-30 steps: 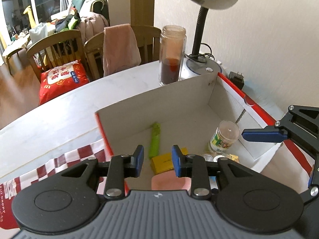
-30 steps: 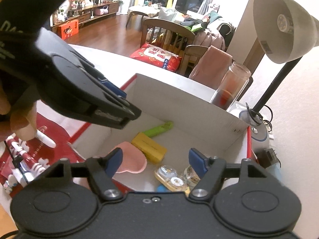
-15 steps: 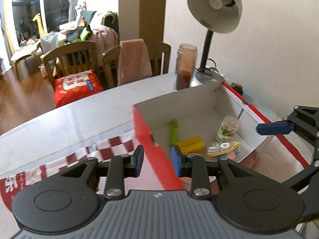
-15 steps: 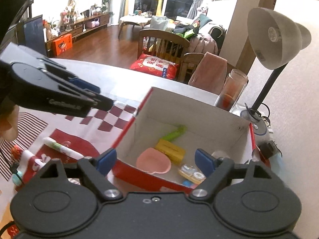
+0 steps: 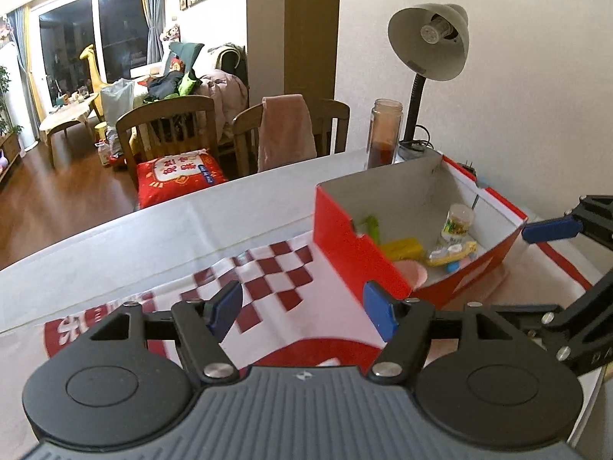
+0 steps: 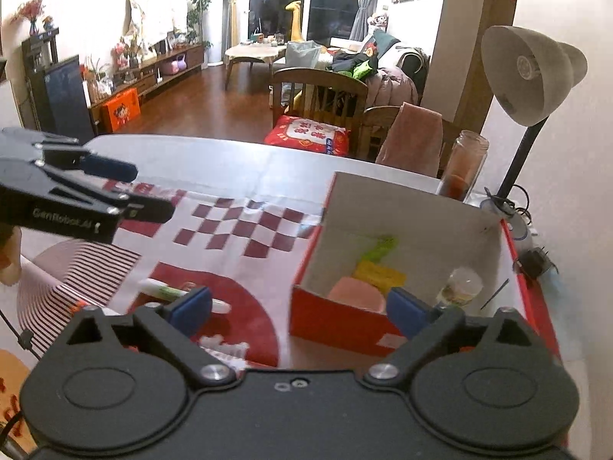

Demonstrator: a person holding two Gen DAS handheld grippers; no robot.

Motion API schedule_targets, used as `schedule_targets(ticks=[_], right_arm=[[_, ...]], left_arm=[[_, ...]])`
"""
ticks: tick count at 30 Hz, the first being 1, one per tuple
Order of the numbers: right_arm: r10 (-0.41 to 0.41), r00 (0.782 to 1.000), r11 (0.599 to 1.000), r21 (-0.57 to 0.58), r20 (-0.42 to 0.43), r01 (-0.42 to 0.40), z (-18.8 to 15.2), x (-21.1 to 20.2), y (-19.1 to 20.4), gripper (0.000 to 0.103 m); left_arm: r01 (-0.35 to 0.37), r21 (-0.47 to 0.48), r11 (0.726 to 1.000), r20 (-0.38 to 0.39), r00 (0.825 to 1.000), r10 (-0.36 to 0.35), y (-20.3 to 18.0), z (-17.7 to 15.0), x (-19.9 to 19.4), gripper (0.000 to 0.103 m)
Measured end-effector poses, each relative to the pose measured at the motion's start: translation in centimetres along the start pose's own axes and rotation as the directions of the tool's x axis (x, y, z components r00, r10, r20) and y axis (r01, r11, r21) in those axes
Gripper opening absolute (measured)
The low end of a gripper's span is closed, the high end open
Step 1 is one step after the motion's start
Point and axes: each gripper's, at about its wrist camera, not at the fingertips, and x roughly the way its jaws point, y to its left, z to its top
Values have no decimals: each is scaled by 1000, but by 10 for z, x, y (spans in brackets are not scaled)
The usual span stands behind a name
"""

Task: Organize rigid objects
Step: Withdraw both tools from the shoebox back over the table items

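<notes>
Behind the white surface (image 5: 115,245) lies a living room with wooden chairs and dark windows; a red-and-white checked cloth (image 5: 276,280) covers the near part, and a grey desk lamp (image 5: 429,42) and a tall glass jar (image 5: 384,132) stand by the wall.

Compared with a second ago, both claws have pulled back from the open red cardboard box with white inside (image 5: 352,245), which now sits further off and smaller in both views. The left claw (image 5: 302,308) has just been opening and now stands about half spread with nothing between its blue pads. The right claw (image 6: 299,310) has also been opening and is nearly at its widest, likewise empty.

Inside the box lie a green tube (image 5: 371,225), a yellow block (image 5: 402,247), a pink flat piece (image 6: 356,295), a small clear jar with a printed label (image 5: 458,220) and a yellow contact-lens case (image 5: 454,255). Whatever went in last seems to be settled there.

On the cloth, outside the box, a white tube with a green label (image 6: 172,293) lies just beyond the right claw's left pad. That looks like the next item to collect, so sorting is well along but not finished.
</notes>
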Motion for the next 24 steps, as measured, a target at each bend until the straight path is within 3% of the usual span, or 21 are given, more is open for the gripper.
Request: schedule_targets(ticks=[8, 11, 16, 24], right_arm=[[58, 998, 997, 43, 15, -59, -16, 2, 35, 103], [80, 997, 995, 53, 5, -80, -23, 7, 49, 103], [89, 996, 993, 81, -11, -87, -38, 16, 69, 103], [69, 996, 990, 127, -56, -61, -71, 33, 89, 103]], left_arm=[[-31, 2, 1000, 11, 999, 31, 38, -34, -29, 75], [-46, 4, 999, 17, 999, 45, 51, -49, -38, 84], [-80, -24, 997, 8, 997, 80, 72, -78, -46, 85], [-130, -127, 983, -67, 990, 122, 102, -127, -36, 85]])
